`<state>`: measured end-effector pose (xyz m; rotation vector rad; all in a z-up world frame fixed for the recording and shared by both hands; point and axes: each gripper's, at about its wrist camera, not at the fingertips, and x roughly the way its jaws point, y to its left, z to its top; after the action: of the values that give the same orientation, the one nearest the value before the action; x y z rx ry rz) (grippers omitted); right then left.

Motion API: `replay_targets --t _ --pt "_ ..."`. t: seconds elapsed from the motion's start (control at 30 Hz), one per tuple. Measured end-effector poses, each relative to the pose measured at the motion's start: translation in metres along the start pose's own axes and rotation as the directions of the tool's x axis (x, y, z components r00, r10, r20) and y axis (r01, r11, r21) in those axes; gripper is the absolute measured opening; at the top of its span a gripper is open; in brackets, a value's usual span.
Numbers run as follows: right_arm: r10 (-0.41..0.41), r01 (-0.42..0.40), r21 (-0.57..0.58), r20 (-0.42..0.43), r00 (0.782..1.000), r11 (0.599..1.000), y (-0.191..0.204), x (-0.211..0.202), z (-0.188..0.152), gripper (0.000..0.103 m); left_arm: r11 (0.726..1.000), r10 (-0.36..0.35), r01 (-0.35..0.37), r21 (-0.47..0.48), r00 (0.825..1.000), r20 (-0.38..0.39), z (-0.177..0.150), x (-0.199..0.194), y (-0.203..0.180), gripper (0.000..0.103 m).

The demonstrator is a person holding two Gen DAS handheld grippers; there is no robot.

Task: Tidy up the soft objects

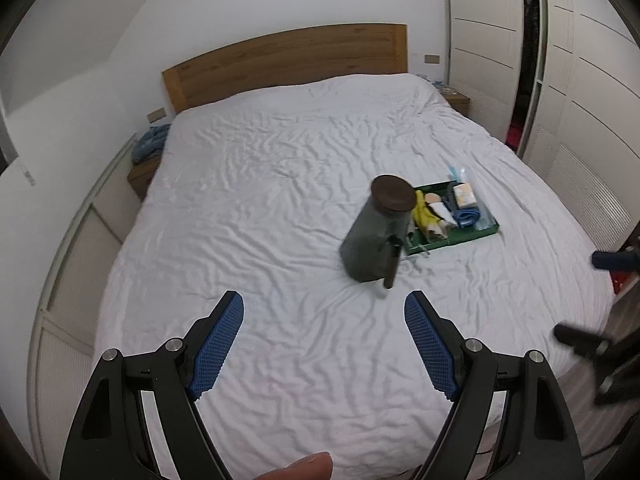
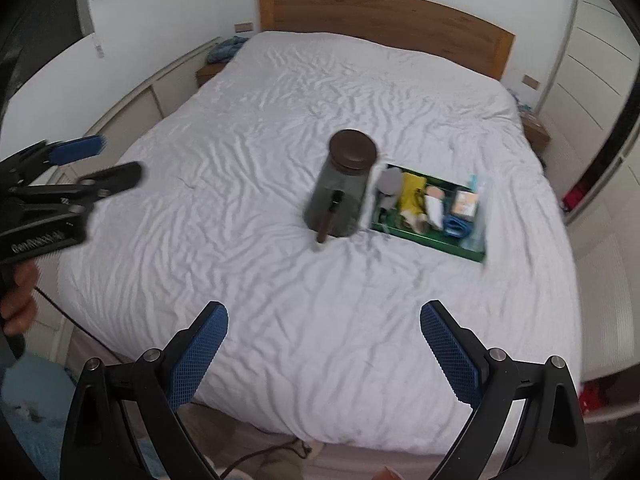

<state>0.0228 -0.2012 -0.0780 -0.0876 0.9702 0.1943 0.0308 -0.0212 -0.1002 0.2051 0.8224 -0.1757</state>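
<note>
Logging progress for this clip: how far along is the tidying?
Done: nothing evident; the soft items already lie in the green tray beside the lidded jar. In hand: nothing; left gripper and right gripper are open above the bed. Left: seemingly all sorting.

The light is soft and even, and the white bed sheet (image 1: 280, 200) looks bright with small gray shadows in its wrinkles. Both pictures bend at the dark round edges. The green tray (image 2: 424, 236) and dark jar (image 2: 340, 188) look blurry.
</note>
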Motion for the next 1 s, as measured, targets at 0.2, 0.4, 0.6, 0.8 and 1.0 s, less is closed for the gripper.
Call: replay_targets --t 0.2,0.4,0.6,0.8,1.0 --pt "-0.035 0.035 0.064 0.005 0.999 0.997 -0.003 -0.026 0.003 0.099 1.000 -0.006 0.006 -0.002 1.000 0.004 -0.001 -0.010 0.006 0.078" --pt "-0.051 0.050 0.085 0.013 0.999 0.995 -0.003 -0.041 -0.002 0.099 1.000 -0.008 0.008 0.015 1.000 -0.008 -0.009 -0.015 0.005 0.078" --pt "-0.050 0.048 0.084 0.021 0.999 0.995 -0.006 -0.048 -0.008 0.099 1.000 0.020 -0.020 0.020 0.999 -0.028 -0.017 -0.014 0.002 0.078" --pt "-0.042 0.040 0.082 0.018 0.999 0.996 -0.011 -0.051 -0.009 0.099 0.999 0.042 -0.041 0.014 0.999 -0.035 -0.020 -0.015 0.003 0.078" --pt "-0.032 0.031 0.057 0.021 0.999 0.998 -0.013 -0.050 -0.007 0.099 0.999 0.045 -0.044 0.009 0.998 -0.041 -0.022 -0.013 0.004 0.078"
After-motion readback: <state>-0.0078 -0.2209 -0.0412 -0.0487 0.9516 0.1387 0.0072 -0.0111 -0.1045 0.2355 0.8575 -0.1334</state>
